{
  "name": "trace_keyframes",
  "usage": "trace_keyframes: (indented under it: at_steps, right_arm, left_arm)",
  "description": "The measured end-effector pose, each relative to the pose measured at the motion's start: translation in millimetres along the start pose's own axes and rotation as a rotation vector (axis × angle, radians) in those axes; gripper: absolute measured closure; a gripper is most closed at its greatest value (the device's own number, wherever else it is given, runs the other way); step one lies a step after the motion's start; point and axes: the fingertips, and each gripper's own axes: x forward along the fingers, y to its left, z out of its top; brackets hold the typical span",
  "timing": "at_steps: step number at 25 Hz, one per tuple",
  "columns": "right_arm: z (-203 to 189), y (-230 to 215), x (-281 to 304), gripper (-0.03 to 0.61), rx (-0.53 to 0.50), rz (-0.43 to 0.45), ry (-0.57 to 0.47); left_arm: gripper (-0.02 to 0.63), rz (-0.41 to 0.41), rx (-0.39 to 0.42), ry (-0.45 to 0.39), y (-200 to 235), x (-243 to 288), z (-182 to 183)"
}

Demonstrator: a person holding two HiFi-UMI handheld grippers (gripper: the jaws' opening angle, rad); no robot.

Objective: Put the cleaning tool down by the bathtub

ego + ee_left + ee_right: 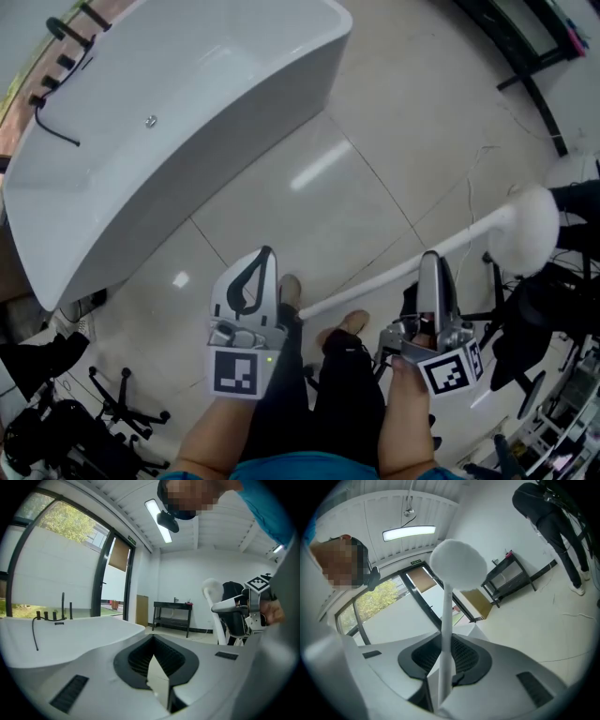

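Upper left of the tiled floor (375,159): a long white bathtub (187,122) with smooth walls and a rounded rim. Black taps (66,42) along its far edge.

Lower middle, just left of the person's shoes (291,292): the left gripper (266,255), held over the floor and well apart from the tub. Fingers (103,681) pressed together at the tips, with nothing clamped between them. From its own view, aims across the tub's rim (70,634) toward the window wall.

Right of the shoes: the right gripper (429,258), fingers (487,686) closed partway on the cleaning tool (469,239) and pinching its handle (447,616) between the dark ribbed pads. Looks like a slim, straight white stick, plain and smooth, topped by a round, fluffy white head (532,232). Slants from a low end beside the shoes up and rightward, through the fingers, to the head near the floor's right edge. Stands well apart from the bathtub, carried in the grip and not laid down. Cannot tell whether the low end meets the floor. In the right gripper view, rises with the soft ball (458,564) against the ceiling, below a strip lamp (408,533).

Far right: dark clothing and black gear (553,309) crowding the floor's edge.
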Motion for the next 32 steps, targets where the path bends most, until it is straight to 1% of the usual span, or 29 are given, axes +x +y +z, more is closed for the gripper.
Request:
trace_keyframes:
  at_steps: [2,4,7,10,14,18,21,24,27,29,32]
  right_arm:
    - [-13,18,25,0.485,0.023,0.037,-0.003]
    - [-30,35,52,0.485,0.069,0.071,-0.008]
    - [-53,48,88,0.485,0.131,0.103,-0.008]
    - [-65,44,110,0.485,0.176,0.106,0.004]
    - [-71,34,134,0.485,0.247,0.087,0.014]
    - [-80,25,150,0.485,0.308,0.062,0.025]
    - [-90,20,162,0.485,0.354,0.05,0.018]
    - [-111,12,176,0.485,0.388,-0.014,0.013]
    - [-134,11,198,0.485,0.407,-0.07,0.011]
    - [-150,18,216,0.485,0.43,-0.079,-0.004]
    - [-185,36,239,0.485,0.457,-0.093,-0.015]
  left_arm:
    - [0.617,0.042,0.001,-0.005,30,-7,-1]
    - [0.617,0.085,-0.005,-0.008,60,-14,-5]
    - [0.615,0.155,-0.018,0.007,95,-25,-14]
    - [0.615,0.212,-0.019,0.011,111,-28,-14]
    - [0.616,0.258,-0.004,-0.003,123,-23,-2]
    - [0.616,0.293,-0.027,-0.022,126,-19,4]
    - [0.615,0.299,-0.044,-0.013,129,-16,-3]
    - [0.615,0.28,-0.062,0.0,144,-16,-14]
    - [0.616,0.233,-0.078,0.019,168,-15,-29]
    - [0.616,0.191,-0.06,0.03,187,-15,-34]
    - [0.615,0.136,-0.007,0.042,221,-20,-41]
